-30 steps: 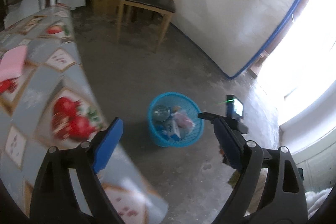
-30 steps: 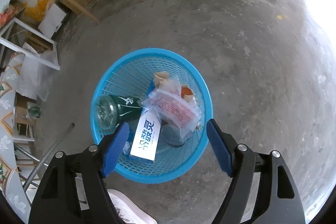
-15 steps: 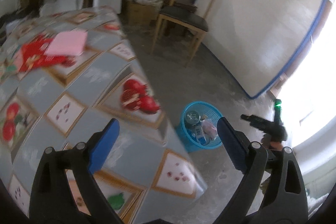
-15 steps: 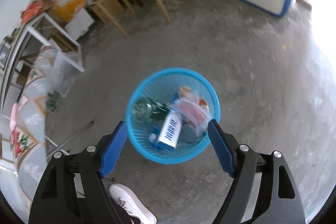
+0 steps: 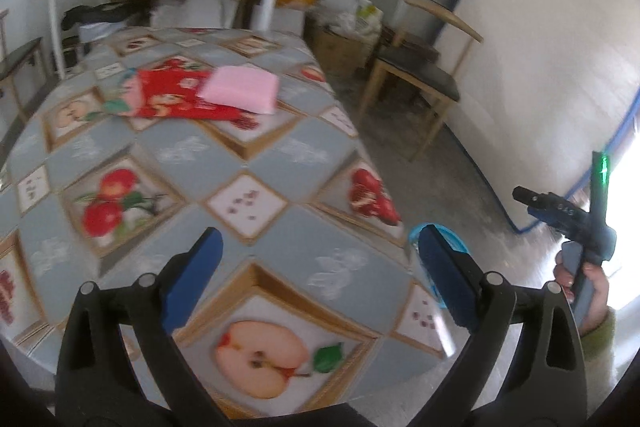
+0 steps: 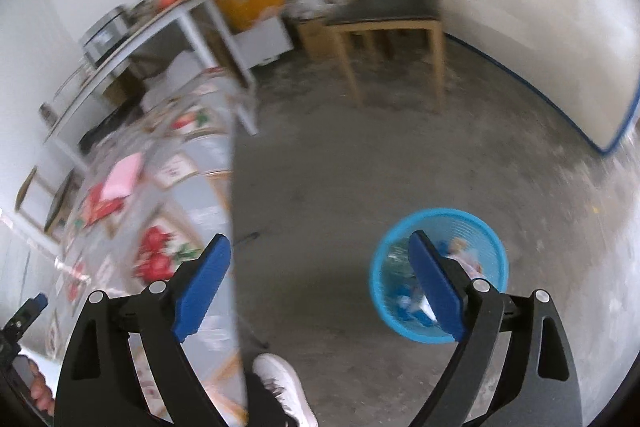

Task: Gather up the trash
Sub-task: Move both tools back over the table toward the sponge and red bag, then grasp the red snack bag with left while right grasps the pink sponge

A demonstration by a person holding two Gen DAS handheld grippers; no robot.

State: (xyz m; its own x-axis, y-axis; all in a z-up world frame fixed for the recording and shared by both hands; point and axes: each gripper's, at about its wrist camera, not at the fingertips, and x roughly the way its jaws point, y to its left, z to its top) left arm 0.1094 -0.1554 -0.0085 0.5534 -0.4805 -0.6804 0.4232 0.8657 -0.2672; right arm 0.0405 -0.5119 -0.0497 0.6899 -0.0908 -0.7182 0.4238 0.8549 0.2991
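Fruit-patterned grey tablecloth, blue basket.

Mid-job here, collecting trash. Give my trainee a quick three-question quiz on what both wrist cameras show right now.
1. True or false: the left gripper has something between its fingers.
2. Where does the blue basket stand? A) on the table B) on the floor C) on the chair
3. Fill in: the pink packet lies on the table, partly on top of a ____ wrapper.

Key:
1. False. Its jaws are opening with nothing between them; the same goes for the right gripper.
2. B, on the bare floor, beyond the table's edge.
3. Red.
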